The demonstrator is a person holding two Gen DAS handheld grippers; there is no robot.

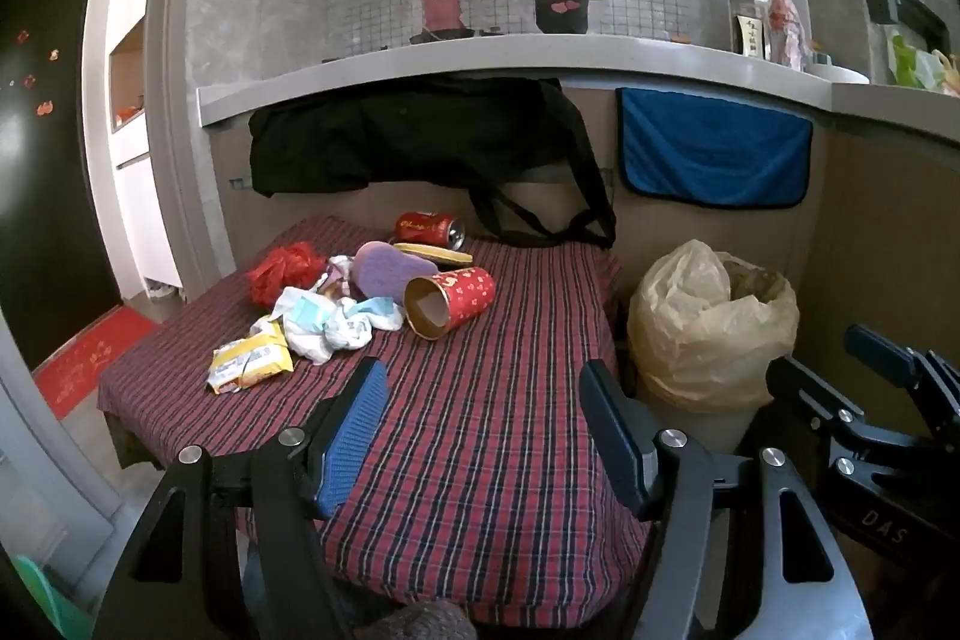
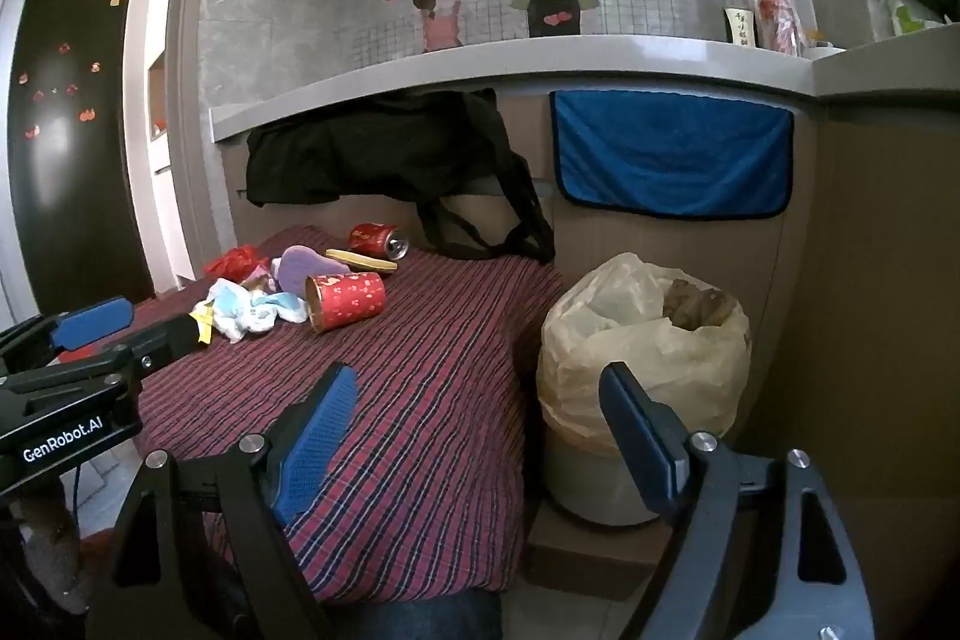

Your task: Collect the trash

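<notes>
On the plaid-covered table point(image 1: 492, 400) lies a heap of trash. It includes a red paper cup point(image 1: 450, 304) on its side, a red can point(image 1: 429, 229), a purple sponge point(image 1: 387, 271), crumpled white-blue wrappers point(image 1: 333, 322), a yellow packet point(image 1: 252, 361) and a red mesh wad point(image 1: 282, 271). My left gripper point(image 1: 485, 370) stands open over the near cloth, short of the heap, nothing between its fingers. My right gripper point(image 2: 479, 375) is open too, spanning the table's right edge and the bag-lined bin point(image 2: 642, 340). The cup point(image 2: 345, 301) and can point(image 2: 378, 238) lie far left of it.
The bin point(image 1: 708, 322) stands on the floor right of the table, against a wooden panel. A black bag point(image 1: 420, 136) and a blue towel point(image 1: 714, 148) hang from the grey counter ledge point(image 1: 480, 58) behind. A dark door and a red mat point(image 1: 90, 352) are at the left.
</notes>
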